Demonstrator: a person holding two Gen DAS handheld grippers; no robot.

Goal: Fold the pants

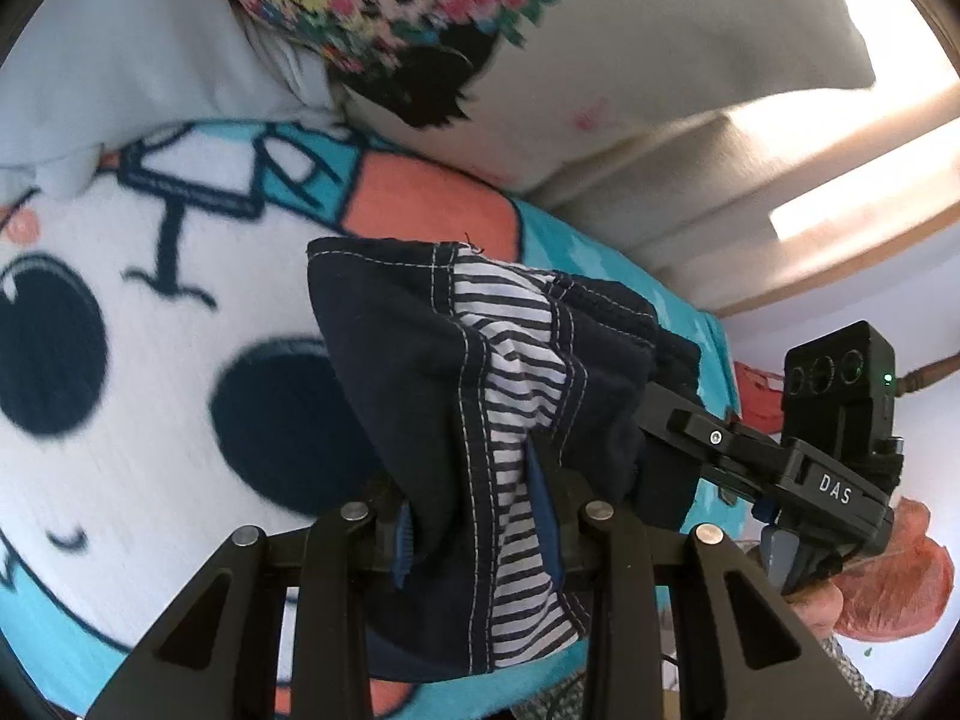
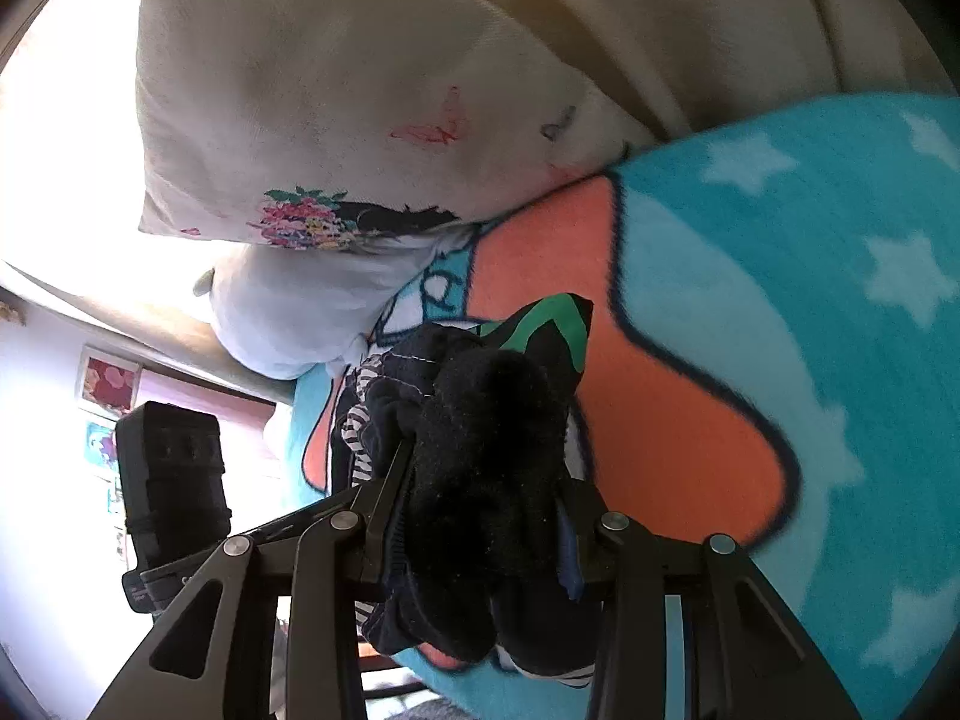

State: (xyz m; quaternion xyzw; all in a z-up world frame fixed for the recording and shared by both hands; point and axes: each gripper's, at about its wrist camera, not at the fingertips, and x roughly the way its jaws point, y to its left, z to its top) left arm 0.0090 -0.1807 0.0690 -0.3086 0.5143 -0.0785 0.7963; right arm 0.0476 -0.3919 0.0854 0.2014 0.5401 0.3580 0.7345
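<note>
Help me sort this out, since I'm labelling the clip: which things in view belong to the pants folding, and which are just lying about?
Part of the job:
- dark pants with striped lining
- left tool, shut on the pants
- right tool, shut on the pants

Just lying about:
- cartoon blanket under the pants
- floral pillow
- white pillow
- pictures on the wall

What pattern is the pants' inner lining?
Narrow navy-and-white stripes on the pants lining, clearest in the left wrist view.
</note>
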